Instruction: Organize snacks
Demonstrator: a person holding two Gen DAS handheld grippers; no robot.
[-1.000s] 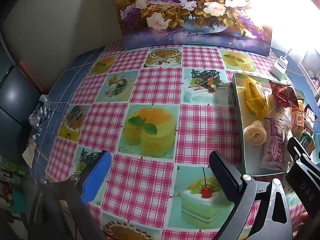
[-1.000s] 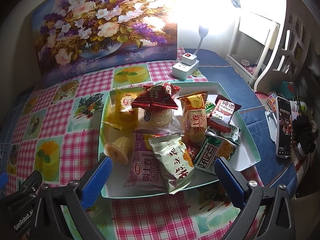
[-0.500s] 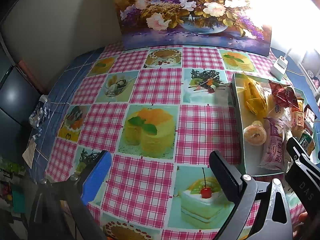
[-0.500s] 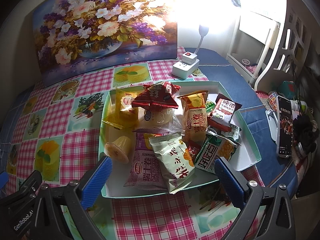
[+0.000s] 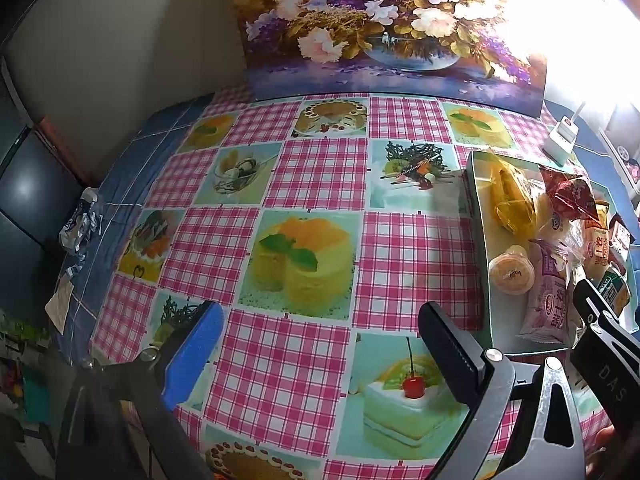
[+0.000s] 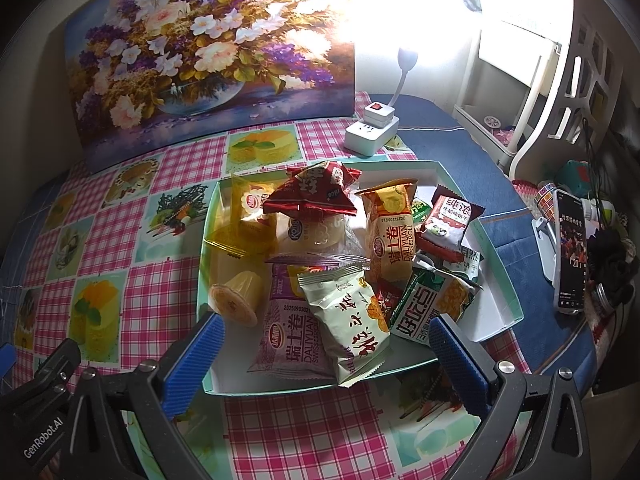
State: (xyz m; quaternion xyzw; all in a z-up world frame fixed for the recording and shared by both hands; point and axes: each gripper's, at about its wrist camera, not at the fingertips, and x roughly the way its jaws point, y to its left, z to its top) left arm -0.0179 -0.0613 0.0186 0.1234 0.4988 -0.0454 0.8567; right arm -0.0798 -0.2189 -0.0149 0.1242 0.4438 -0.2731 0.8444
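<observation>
Almost nothing moved vs the earlier frames: both grippers sit where they were, snacks unchanged in the tray.

Left gripper (image 5: 320,344), bottom of its view: fingers spread wide, nothing between them, over the checked cloth (image 5: 312,184) w/ cake pics. Tray (image 5: 478,216) at right edge of that view, well apart from its fingers.

Right gripper (image 6: 326,354), bottom of its view: also spread wide, holding nothing, fingertips either side of the tray's (image 6: 500,280) near edge. Whether the pads touch it, can't tell.

Snacks piled in the tray, center of right view:
- jelly cup (image 6: 236,300) on its side, lower left, just beside the blue left pad (image 6: 196,360)
- purple roll pack (image 6: 288,332) front center, white-green pack (image 6: 348,320) overlapping it
- green pack (image 6: 428,308) to the right, near the right pad (image 6: 456,356)
- orange roll pack (image 6: 390,232) upright-ish behind
- red pack (image 6: 316,192) on top of the pile, yellow pack (image 6: 250,216) to its left
- small red-white pack (image 6: 446,220) at right

Flower painting (image 6: 208,52) upper left, power strip (image 6: 372,128) behind the tray, phone (image 6: 570,252) on a stand at far right.
</observation>
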